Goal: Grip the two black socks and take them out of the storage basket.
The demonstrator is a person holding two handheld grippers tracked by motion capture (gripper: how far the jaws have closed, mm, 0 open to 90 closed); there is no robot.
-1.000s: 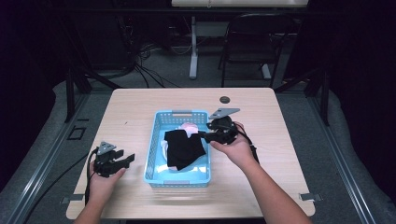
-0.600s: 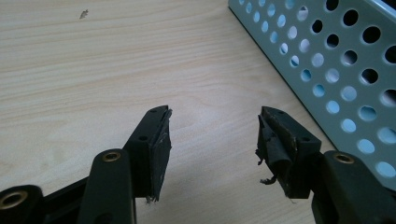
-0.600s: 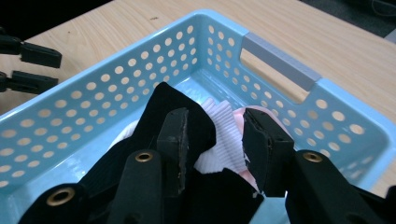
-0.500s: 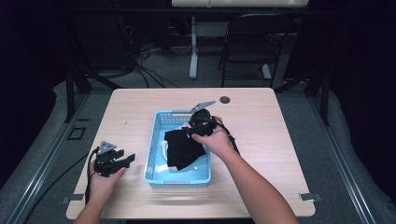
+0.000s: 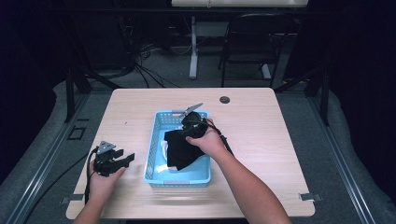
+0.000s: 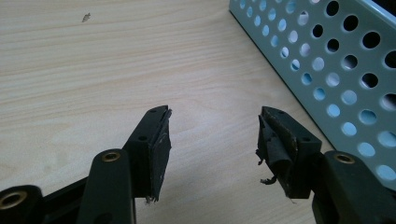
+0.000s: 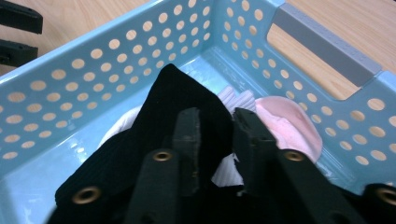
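- You work in a dim room with cables and a chair beyond the light wooden tabletop [image 5: 261,121], which carries a blue perforated basket [image 5: 159,122] at its middle.
- The black ribbed garment [image 5: 180,151] lies in the basket, over white cloth [image 7: 231,100] and a pink cloth [image 7: 287,119] at the far end.
- Your right gripper [image 5: 187,133] is down in the basket, and its jaws have just been closing. In the right gripper view [image 7: 215,122] a raised fold of the black garment stands between them. They look nearly on it, but a sliver of gap remains and I cannot tell whether the pads press yet.
- Your left gripper [image 5: 125,158] rests on the tabletop just left of the basket, jaws spread, nothing between them [image 6: 212,126].
- Risk: the fold is narrow and sits toward one pad, so a lift now may slip off the ribbed fabric. Closing deeper could also catch the white cloth underneath and drag it along.
- Risk: the light basket may shift or tip if the garment snags on its wall, since your left gripper is not holding it.
- The garment is crumpled. Its long axis seems to run near to far along the basket, with the peaked fold pointing to the far left corner.
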